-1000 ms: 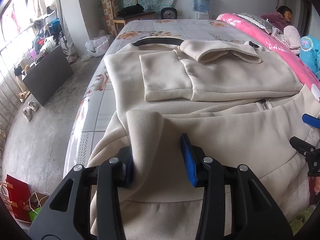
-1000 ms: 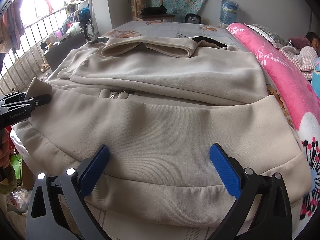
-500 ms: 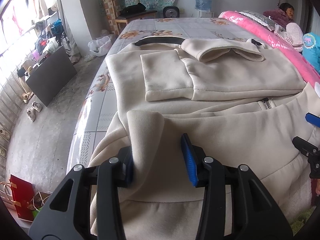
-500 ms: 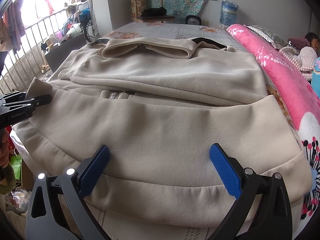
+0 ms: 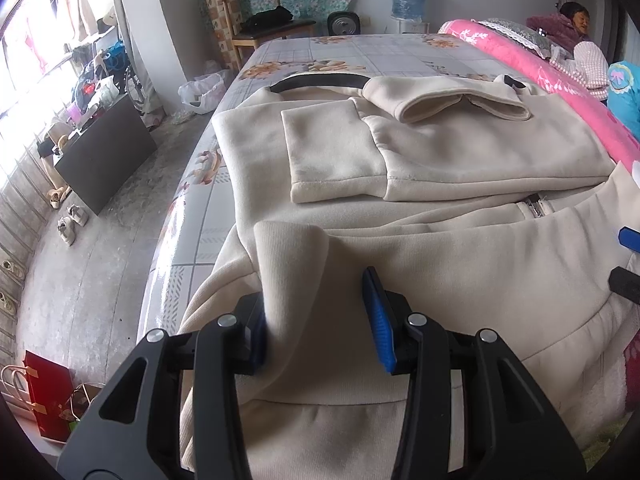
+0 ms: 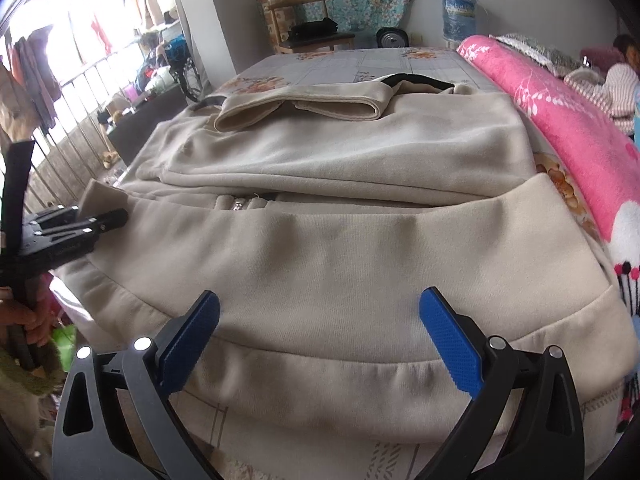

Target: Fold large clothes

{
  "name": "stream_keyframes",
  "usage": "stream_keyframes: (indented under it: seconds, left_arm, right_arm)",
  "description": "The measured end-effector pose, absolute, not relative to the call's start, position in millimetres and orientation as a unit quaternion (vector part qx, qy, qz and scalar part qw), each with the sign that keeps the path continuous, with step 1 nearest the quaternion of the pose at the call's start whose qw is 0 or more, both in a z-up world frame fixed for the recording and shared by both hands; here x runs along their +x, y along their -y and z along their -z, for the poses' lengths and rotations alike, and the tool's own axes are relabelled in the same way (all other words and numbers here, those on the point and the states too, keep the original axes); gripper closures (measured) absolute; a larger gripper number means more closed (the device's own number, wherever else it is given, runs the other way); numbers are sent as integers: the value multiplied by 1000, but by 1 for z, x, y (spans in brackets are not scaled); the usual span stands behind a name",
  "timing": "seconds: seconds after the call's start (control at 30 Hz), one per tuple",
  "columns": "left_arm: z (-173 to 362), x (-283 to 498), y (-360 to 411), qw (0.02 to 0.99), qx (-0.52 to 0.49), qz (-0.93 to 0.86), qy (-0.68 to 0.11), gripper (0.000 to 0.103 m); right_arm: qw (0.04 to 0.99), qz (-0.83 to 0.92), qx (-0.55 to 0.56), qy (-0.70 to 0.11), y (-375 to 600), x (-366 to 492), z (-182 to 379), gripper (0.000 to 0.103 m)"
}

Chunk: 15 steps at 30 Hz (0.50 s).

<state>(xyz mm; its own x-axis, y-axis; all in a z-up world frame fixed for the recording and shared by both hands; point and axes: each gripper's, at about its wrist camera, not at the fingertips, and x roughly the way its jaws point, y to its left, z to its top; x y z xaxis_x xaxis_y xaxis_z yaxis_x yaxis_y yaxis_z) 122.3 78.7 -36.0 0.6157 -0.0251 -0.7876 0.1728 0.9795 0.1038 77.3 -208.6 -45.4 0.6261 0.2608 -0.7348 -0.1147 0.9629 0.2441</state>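
A cream zip-up jacket point(image 5: 460, 160) lies on the bed with both sleeves folded in over its chest and its ribbed hem hanging off the near edge. My left gripper point(image 5: 316, 304) is shut on the hem's left corner point(image 5: 292, 252), which stands upright against the left pad. In the right wrist view that gripper point(image 6: 108, 218) sits at the far left, held by a hand point(image 6: 28, 320). My right gripper point(image 6: 320, 296) hovers open and wide over the middle of the hem point(image 6: 320, 360), pads clear of the cloth. Its tips point(image 5: 628, 258) show at the left wrist view's right edge.
The bed point(image 5: 360, 60) has a floral tiled cover. A pink blanket point(image 6: 580, 128) runs along its right side, with a person point(image 5: 572, 20) sitting beyond it. Left of the bed, on the floor, are a dark board point(image 5: 104, 152), shoes point(image 5: 68, 224) and a red bag point(image 5: 44, 396).
The right gripper has shifted and rolled a little over the hem, so the left gripper sits further into its view. The left gripper keeps its hold and has not moved.
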Motion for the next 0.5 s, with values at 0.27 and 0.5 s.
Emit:
stream_keyframes:
  seconds: [0.27, 0.5]
  left_arm:
    - [36, 123, -80, 896, 77, 56, -435, 62]
    - [37, 123, -84, 897, 65, 63, -433, 62]
  right_arm:
    - [887, -118, 213, -392, 308, 65, 23, 24]
    - [896, -66, 188, -396, 331, 92, 13, 38]
